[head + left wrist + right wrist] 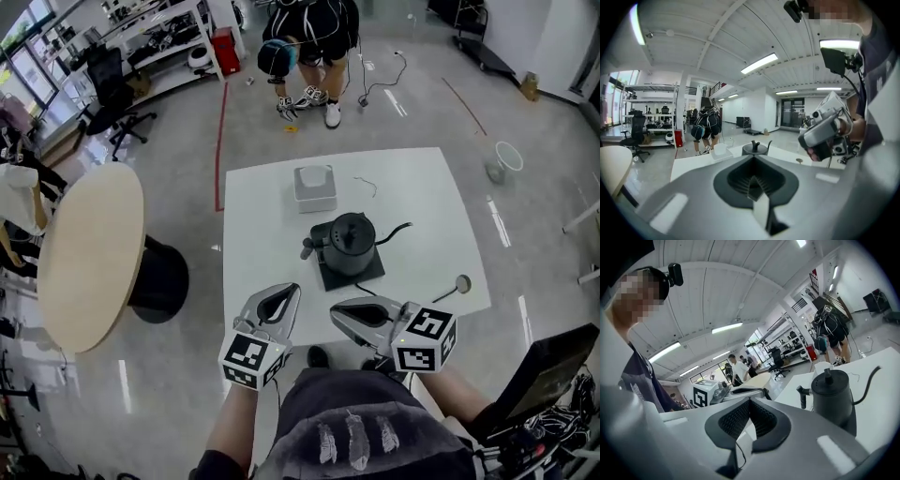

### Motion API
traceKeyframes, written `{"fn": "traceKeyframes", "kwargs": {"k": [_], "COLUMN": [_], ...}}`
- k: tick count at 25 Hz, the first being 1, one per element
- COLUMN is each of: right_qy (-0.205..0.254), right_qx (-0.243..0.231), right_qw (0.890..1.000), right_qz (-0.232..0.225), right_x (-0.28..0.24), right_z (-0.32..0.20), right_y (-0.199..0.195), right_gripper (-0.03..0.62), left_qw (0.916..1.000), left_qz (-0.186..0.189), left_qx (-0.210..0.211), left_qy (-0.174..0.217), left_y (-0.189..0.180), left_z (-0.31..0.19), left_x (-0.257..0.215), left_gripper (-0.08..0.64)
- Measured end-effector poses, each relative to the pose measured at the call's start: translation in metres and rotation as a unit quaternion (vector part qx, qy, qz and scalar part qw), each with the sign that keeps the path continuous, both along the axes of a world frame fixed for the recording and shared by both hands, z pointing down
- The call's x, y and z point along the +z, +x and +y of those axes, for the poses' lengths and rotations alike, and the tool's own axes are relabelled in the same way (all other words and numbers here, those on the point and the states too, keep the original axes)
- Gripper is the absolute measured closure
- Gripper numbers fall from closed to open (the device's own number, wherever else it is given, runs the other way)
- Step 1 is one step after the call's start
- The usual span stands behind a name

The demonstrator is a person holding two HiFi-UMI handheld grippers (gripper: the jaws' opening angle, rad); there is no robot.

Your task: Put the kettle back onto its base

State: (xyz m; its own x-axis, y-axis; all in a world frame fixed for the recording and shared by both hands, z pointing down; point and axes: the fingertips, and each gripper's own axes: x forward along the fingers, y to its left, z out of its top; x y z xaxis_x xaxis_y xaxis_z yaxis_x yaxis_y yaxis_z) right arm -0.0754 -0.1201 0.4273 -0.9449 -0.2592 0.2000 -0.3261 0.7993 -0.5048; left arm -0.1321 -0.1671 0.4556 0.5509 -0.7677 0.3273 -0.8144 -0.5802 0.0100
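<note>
left gripper (290, 292): jaws together, nothing between them, points to 1 o'clock in head view | right gripper (337, 311): jaws together, empty, points to 10 o'clock, tips near the left tips, apart | left forearm (228, 436) and right forearm (461, 386): enter from 6 o'clock

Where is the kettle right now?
In the head view the black kettle stands on its dark square base near the middle of the white table, with the white box just beyond it.
</note>
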Motion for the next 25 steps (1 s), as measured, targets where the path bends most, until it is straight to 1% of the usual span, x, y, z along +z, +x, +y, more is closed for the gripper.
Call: {"fn": "traceKeyframes", "kwargs": {"k": [2, 5, 9, 12, 15, 19, 22, 25], "right_qy": [-0.009, -0.010, -0.009, -0.009, -0.002, 0.012, 0.017, 0.019], "right_qx": [0.002, 0.002, 0.000, -0.004, -0.013, -0.034, -0.044, -0.051], "right_qw": [1.000, 1.000, 1.000, 1.000, 1.000, 0.999, 0.998, 0.998], "right_qz": [-0.011, -0.011, -0.016, -0.020, -0.020, -0.027, -0.028, -0.035], "right_x": [0.002, 0.004, 0.007, 0.014, 0.018, 0.012, 0.007, 0.004], "right_z": [0.008, 0.017, 0.025, 0.027, 0.027, 0.027, 0.030, 0.036], "right_y": [0.015, 0.042, 0.074, 0.091, 0.097, 0.100, 0.103, 0.106], "right_gripper": [0.591, 0.591, 0.591, 0.591, 0.591, 0.591, 0.591, 0.591], "left_qw": [0.9999, 0.9999, 0.9997, 0.9996, 0.9993, 0.9989, 0.9989, 0.9988], "left_qz": [-0.006, -0.003, -0.018, -0.022, -0.026, -0.026, -0.024, -0.026], "left_qx": [0.003, 0.001, -0.007, -0.010, -0.020, -0.038, -0.041, -0.041], "left_qy": [-0.008, -0.016, -0.017, -0.017, -0.017, -0.007, -0.003, -0.009], "left_y": [0.015, 0.040, 0.067, 0.084, 0.090, 0.093, 0.102, 0.108], "left_z": [0.008, 0.020, 0.032, 0.038, 0.042, 0.045, 0.052, 0.061], "left_x": [0.002, 0.001, 0.002, 0.009, 0.014, 0.007, 0.003, 0.005], "left_gripper": [0.560, 0.560, 0.560, 0.560, 0.560, 0.558, 0.560, 0.560]}}
